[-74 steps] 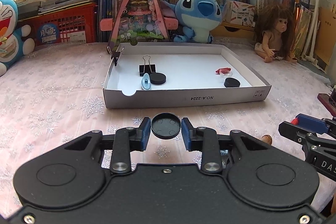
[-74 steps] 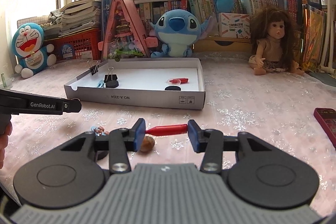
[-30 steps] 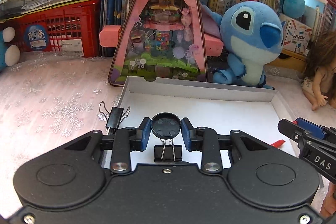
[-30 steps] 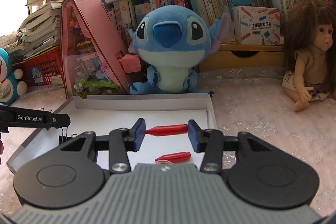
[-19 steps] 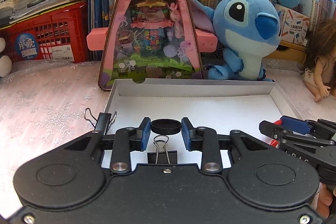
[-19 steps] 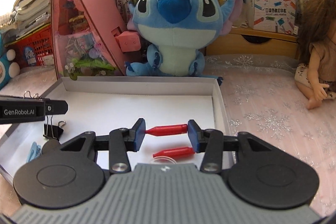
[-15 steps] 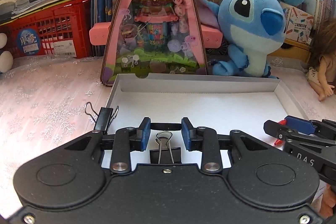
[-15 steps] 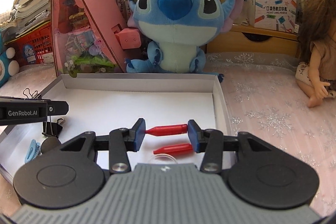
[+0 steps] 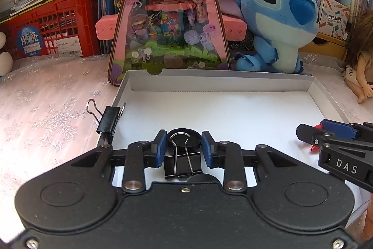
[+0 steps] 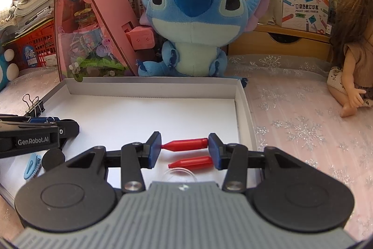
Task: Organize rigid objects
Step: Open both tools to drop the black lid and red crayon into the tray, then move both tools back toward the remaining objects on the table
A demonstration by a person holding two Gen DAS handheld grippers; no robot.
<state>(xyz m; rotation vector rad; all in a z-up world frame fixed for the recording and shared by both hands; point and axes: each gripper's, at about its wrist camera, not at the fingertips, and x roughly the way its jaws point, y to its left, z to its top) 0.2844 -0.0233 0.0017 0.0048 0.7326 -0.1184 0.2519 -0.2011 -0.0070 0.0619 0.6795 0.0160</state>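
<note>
A white cardboard tray (image 9: 216, 83) lies on the pink cloth; it also shows in the right wrist view (image 10: 149, 88). My left gripper (image 9: 184, 144) is open over the tray's near left part; a black round cap (image 9: 188, 138) lies between its fingers on the tray floor, behind an upright black binder clip (image 9: 181, 165). My right gripper (image 10: 184, 147) is shut on a red pointed cap (image 10: 186, 144), held over the tray's right side, just above a second red cap (image 10: 191, 162).
Another binder clip (image 9: 108, 119) is clipped on the tray's left wall. A blue clip (image 10: 31, 166), a black cap (image 10: 53, 157) and a clear lid (image 10: 178, 175) lie in the tray. A Stitch plush (image 10: 191, 22), pink dollhouse (image 9: 167, 15) and doll (image 10: 349, 50) stand behind.
My left gripper has opened and the black cap now lies flat on the tray floor. My right gripper has come a little lower with the red cap, closer to the second red cap.
</note>
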